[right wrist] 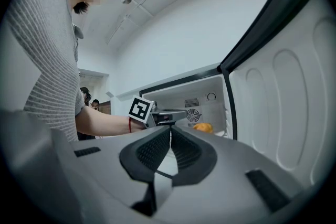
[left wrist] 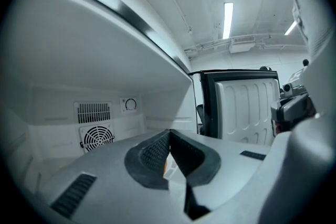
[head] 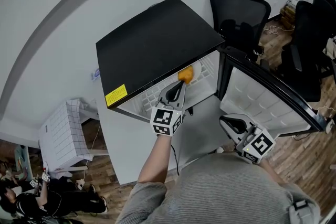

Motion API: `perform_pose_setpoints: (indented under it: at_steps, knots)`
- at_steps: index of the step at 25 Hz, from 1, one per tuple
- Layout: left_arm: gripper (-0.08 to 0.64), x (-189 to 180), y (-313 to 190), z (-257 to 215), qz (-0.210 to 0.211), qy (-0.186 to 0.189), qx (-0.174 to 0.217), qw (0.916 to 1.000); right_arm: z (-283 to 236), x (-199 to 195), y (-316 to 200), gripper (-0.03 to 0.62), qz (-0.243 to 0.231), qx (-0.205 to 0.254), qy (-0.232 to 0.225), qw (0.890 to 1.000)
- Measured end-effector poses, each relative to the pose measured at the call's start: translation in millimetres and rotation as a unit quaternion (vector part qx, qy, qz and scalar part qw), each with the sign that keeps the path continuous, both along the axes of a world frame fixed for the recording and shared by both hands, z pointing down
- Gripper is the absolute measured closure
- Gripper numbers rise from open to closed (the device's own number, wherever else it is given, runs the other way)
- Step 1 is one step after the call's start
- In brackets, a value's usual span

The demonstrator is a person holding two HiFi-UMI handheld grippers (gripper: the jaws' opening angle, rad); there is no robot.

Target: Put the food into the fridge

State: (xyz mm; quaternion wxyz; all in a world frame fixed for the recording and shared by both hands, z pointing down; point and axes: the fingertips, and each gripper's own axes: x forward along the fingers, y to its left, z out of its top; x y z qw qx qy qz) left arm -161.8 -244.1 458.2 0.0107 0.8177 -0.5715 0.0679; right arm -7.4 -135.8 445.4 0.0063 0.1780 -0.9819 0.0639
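Note:
The black mini fridge (head: pixel 152 44) stands on a white table with its door (head: pixel 262 99) swung open to the right. An orange piece of food (head: pixel 186 75) lies on the white shelf inside; the right gripper view shows this food (right wrist: pixel 203 127) in front of the rear fan. My left gripper (head: pixel 180 85) reaches into the fridge mouth, its tips right by the food. Its jaws are shut, with nothing clamped between the pads (left wrist: pixel 157 152). My right gripper (head: pixel 227 122) hovers outside, in front of the door, also shut and holding nothing.
The fridge's back wall carries a fan grille (left wrist: pixel 97 136) and a dial. Black office chairs (head: pixel 241 2) stand behind the fridge on the wooden floor. A white rack (head: pixel 63 131) sits left of the table (head: pixel 126 149). People sit at the lower left (head: pixel 21 202).

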Motion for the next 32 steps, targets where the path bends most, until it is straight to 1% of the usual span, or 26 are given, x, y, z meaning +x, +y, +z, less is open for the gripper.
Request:
perform_pose_setpoints:
  at_steps: [4,8,11,18,23,25,29,32]
  knots:
    - [0.549,11,18,4,0.006,0.004,0.000,1.0000,-1,0,-1,0.578,0.000,0.002,0.000,1.000]
    - [0.549,22,36,9,0.012,0.026,-0.002,0.9996,-1,-2,-1,0.578,-0.003,0.002,0.002,1.000]
    - [0.549,34,49,11,0.025,0.037,-0.001,0.9990,-2,-3,-1,0.578,-0.005,0.004,0.003,1.000]
    - [0.549,57,78,5,0.044,0.056,0.017,0.9973,-3,-4,-2,0.578,-0.007,0.006,0.003,1.000]
    - [0.549,70,97,6,0.058,0.079,0.017,0.9950,-1,-4,-4,0.578,-0.005,0.005,0.006,1.000]
    - [0.549,76,104,9,0.060,0.088,0.011,0.9942,-1,-4,-5,0.578,-0.005,0.005,0.005,1.000]
    - [0.549,92,116,28,0.062,0.087,-0.033,0.9937,-1,-6,-5,0.578,-0.008,0.006,0.003,1.000]
    - [0.549,99,117,29,0.064,0.104,-0.033,0.9920,-4,-8,-6,0.578,-0.004,0.006,0.005,1.000]
